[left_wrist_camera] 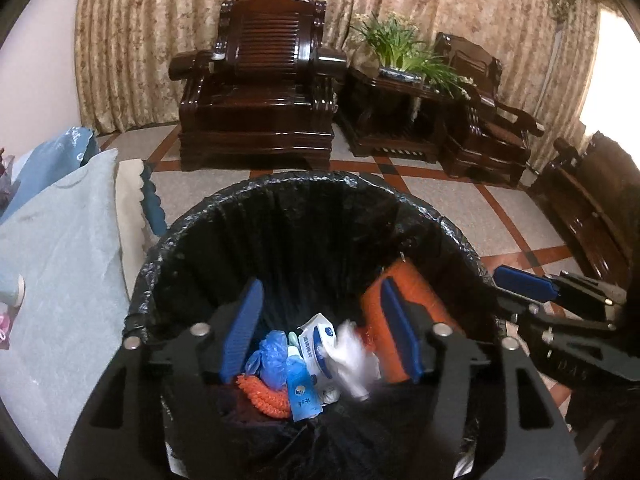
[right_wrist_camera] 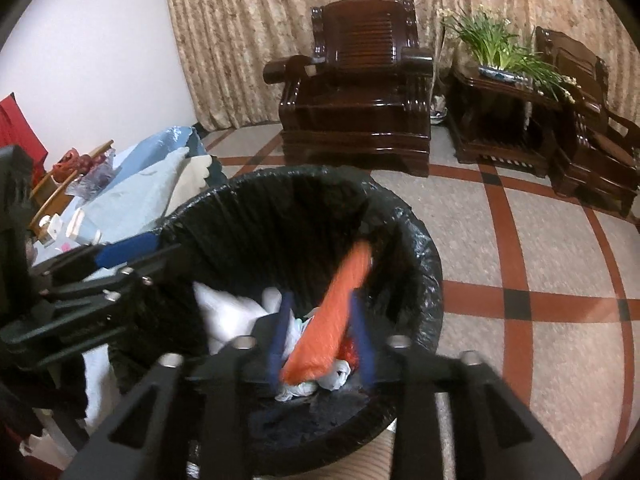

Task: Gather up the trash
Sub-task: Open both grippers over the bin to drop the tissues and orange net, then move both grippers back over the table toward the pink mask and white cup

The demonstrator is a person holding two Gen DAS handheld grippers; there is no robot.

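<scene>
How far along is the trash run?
Done: the black-lined round bin holds a white carton, blue plastic and more. In hand: nothing gripped; a blurred orange wrapper sits between the right gripper's open jaws, white tissue inside the left gripper's. Left: items on the blue-covered table.

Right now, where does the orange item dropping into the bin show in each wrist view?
Left wrist: orange item right of centre, behind the right-hand blue finger.
Right wrist: blurred, centre-low, between the blue fingers.
Shared landmark: black-lined bin, dark wooden armchair beyond.
</scene>
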